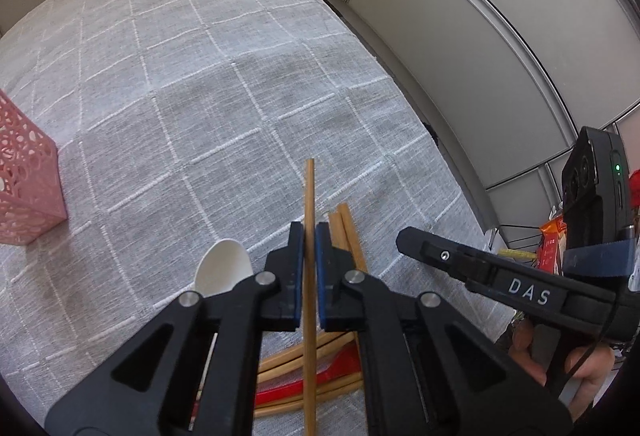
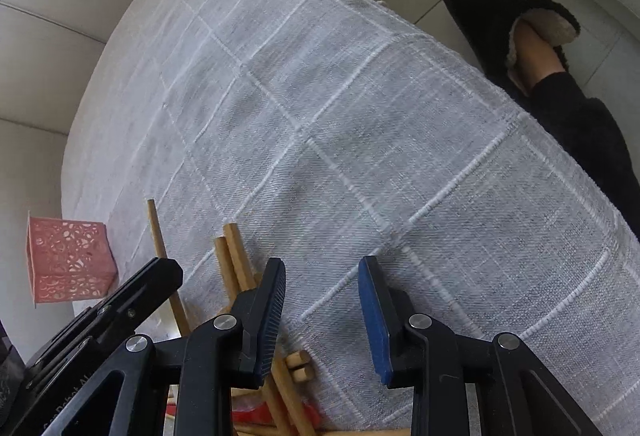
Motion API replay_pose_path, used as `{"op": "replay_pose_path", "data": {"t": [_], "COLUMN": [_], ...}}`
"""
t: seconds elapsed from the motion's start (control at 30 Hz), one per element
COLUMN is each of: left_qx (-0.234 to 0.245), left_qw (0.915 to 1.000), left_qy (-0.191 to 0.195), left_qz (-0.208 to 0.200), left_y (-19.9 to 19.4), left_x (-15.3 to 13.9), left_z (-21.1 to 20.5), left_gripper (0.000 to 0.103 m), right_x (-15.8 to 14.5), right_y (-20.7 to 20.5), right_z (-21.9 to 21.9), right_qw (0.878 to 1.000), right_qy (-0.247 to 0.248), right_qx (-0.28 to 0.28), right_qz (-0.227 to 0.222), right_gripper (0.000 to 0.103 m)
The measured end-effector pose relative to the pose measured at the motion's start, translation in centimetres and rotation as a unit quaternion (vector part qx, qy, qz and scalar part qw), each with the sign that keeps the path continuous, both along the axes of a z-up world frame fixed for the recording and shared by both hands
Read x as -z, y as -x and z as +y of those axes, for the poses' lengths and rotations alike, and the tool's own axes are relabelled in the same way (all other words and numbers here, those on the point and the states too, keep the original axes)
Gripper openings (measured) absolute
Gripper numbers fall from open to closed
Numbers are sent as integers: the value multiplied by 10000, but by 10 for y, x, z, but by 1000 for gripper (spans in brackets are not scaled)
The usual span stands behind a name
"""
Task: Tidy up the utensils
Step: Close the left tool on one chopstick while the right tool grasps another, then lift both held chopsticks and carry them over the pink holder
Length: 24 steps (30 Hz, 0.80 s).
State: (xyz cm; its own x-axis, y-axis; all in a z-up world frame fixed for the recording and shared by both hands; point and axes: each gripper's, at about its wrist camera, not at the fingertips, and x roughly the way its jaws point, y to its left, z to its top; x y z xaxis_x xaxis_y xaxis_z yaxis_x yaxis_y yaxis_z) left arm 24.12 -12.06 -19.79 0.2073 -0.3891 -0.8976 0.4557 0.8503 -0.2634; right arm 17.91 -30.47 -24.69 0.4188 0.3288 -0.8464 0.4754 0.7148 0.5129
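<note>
Setting: a table covered by a grey cloth (image 1: 208, 84) with a white grid pattern; a tiled floor shows beyond its edges.
Left gripper (image 1: 308, 236): its jaws are closed tight on a single wooden chopstick (image 1: 309, 196), the blue pads pressing the stick on both sides; the stick runs straight up between them, its tip pointing toward the far edge of the table.
Right gripper (image 2: 322, 276): its jaws stand partly open with nothing between them, only bare cloth showing in the gap; it hovers just beside the pile.
Pile of utensils: more chopsticks (image 1: 348, 232) lie crossed in a loose heap near the table's near edge, below and beside both grippers, with a white spoon (image 1: 224, 268) at their left and a red utensil (image 1: 340, 368) partly buried under the sticks; what kind of utensil it is cannot be told.
Holder: a pink perforated box (image 1: 28, 188) stands at the left edge of the table, well apart from the pile.
Person: a hand (image 1: 576, 368) grips the right tool's handle; a foot in a black slipper (image 2: 496, 8) rests on the floor past the table's right edge.
Step in hand: probably the pick-up of one chopstick from the heap, gripped but not yet delivered.
Next move: likely carrying the stick leftward over the pink box, tipping it upright and opening the jaws above the box mouth; the long stick may swing or catch the rim.
</note>
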Motion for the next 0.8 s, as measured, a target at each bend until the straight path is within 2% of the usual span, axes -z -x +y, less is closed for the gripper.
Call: {"op": "replay_pose_path", "data": {"t": [0.13,0.3,0.43,0.53,0.67,0.8], "left_qx": [-118,-226,-269,-308,-411,-557], "left_qw": [9999,9997,9996,9994,9987,9967], "left_qy": [-18,37,76,85,146,206], "left_qz": [-47,-49,-80,-136,-257,-556], "left_y": [4,10,14,17,23,32], "left_x": [-9,-15,-20,-26,-39,-60], "left_z": [12,17,27,35,47,62], "left_gripper": [6,7,7,7,6,6], "right_x": [-4,7,12,10,-5,-36], "right_y": [-11,-20,-21,-15,-3,12], "right_z": [16,30,31,30,28,34], "right_qw": [9993,9983,9980,9984,9985,9965], "right_qy": [63,41,-46,-103,-14,196], "right_qx": [-362,-573,-608,-550,-497,-536], "right_qz": [-42,134,136,20,-214,-606], "right_gripper": [35,30,14,11,10,10]}}
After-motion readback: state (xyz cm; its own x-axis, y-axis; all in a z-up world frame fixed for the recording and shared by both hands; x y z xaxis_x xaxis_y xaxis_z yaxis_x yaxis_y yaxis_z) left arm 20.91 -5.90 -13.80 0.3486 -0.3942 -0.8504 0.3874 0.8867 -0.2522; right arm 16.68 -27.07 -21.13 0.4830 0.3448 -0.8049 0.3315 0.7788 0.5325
